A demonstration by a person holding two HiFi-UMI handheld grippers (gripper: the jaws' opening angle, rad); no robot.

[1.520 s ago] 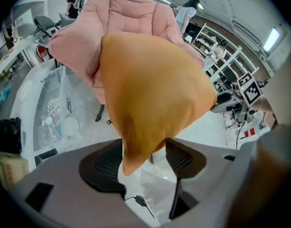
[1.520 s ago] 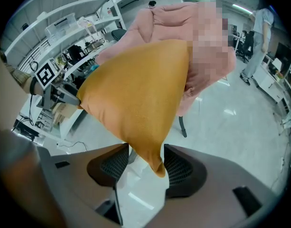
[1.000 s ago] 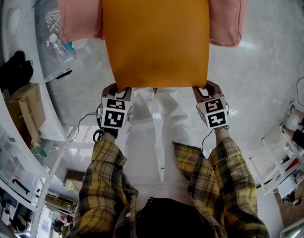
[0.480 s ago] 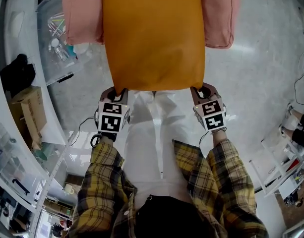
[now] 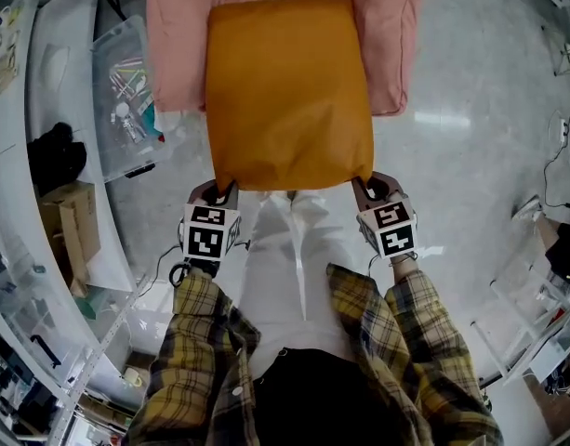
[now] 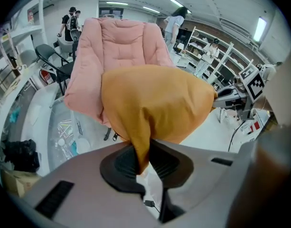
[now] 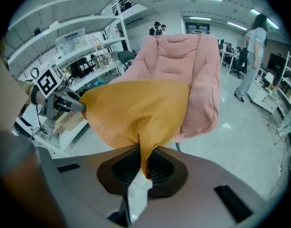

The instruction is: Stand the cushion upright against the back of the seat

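An orange cushion point(image 5: 289, 91) lies over the pink padded seat point(image 5: 398, 54), its near edge lifted off the seat's front. My left gripper point(image 5: 219, 191) pinches the near left corner; its jaws are still closing, with the fabric pressed between the pads point(image 6: 141, 158). At the near right corner my right gripper point(image 5: 368, 186) is shut on the cloth point(image 7: 146, 167). From both gripper views the cushion point(image 6: 154, 103) point(image 7: 136, 108) bulges in front of the seat's upright back point(image 6: 124, 46) point(image 7: 183, 56).
A clear plastic box point(image 5: 126, 91) of small items sits on the floor left of the seat. Beside it are a white counter point(image 5: 43, 82), a black bag point(image 5: 57, 156) and a cardboard box point(image 5: 75, 226). White racks point(image 5: 536, 333) stand right. People stand far behind.
Both grippers closed on the cushion's near corners and rose, lifting its front edge. More of the pink seat shows behind the cushion.
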